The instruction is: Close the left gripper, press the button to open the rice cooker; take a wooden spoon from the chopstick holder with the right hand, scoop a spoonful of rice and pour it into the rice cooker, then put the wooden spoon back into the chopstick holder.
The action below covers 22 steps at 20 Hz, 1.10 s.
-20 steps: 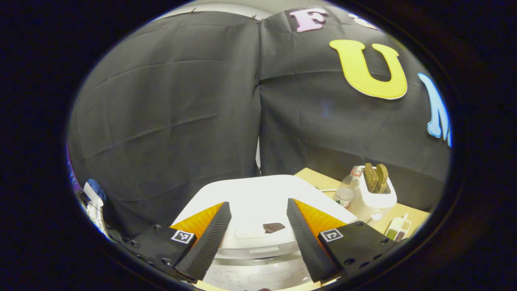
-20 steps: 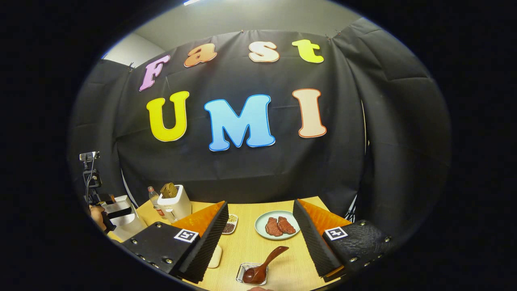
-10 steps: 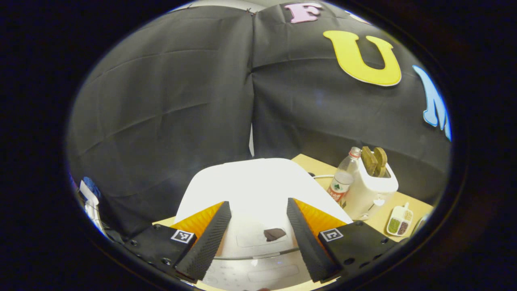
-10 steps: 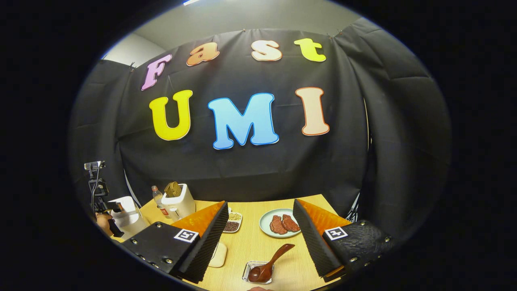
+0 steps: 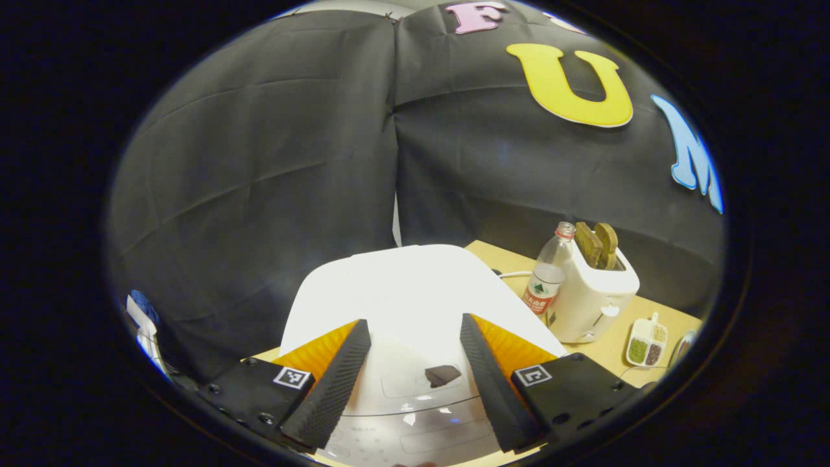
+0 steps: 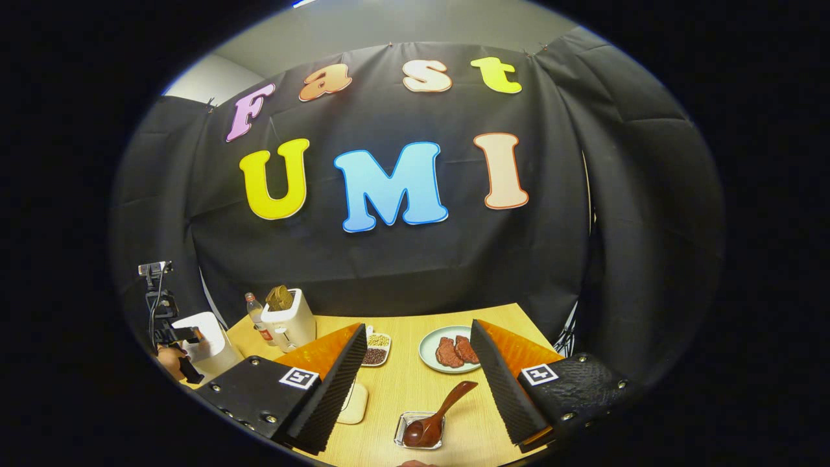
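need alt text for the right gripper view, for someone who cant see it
The right gripper, fingers spread open, hovers over a wooden table above a wooden spoon resting in a small clear dish. Beyond sit a plate of meat, a toaster, a water bottle and, far left, a white rice cooker.
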Each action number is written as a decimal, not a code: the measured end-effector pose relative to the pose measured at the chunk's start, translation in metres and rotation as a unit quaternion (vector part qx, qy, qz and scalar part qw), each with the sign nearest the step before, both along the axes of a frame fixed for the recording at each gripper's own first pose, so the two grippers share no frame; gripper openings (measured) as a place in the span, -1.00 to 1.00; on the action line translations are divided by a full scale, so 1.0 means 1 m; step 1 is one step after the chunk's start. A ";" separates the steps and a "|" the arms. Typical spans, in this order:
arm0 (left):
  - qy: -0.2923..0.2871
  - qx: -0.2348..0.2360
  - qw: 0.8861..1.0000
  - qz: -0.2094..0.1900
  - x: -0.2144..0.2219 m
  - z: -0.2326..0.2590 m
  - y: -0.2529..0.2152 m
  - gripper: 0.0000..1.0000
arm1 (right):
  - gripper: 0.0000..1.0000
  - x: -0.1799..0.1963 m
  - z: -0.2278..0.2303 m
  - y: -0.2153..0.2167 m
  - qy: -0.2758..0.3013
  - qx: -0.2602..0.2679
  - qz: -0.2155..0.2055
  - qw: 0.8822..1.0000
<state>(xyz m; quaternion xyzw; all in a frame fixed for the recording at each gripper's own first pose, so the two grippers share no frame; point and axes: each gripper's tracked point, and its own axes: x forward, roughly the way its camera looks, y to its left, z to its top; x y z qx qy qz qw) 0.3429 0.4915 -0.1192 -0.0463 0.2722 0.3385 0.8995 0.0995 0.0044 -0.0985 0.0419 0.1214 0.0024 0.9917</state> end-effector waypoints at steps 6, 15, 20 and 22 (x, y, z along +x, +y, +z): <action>-0.053 -0.001 0.998 -0.035 -0.002 0.049 -0.008 1.00 | 0.95 -0.005 0.007 -0.012 -0.008 0.000 -0.012 1.000; -0.224 0.081 0.944 -0.227 -0.025 0.243 -0.164 0.92 | 0.95 -0.014 0.050 -0.014 -0.064 -0.016 -0.018 0.998; -0.277 0.060 0.909 -0.304 -0.053 0.300 -0.259 0.97 | 0.95 -0.020 0.078 0.002 -0.095 -0.005 -0.008 0.995; -0.284 0.036 0.907 -0.309 -0.064 0.303 -0.279 0.87 | 0.95 -0.022 0.085 0.008 -0.103 -0.009 -0.006 0.995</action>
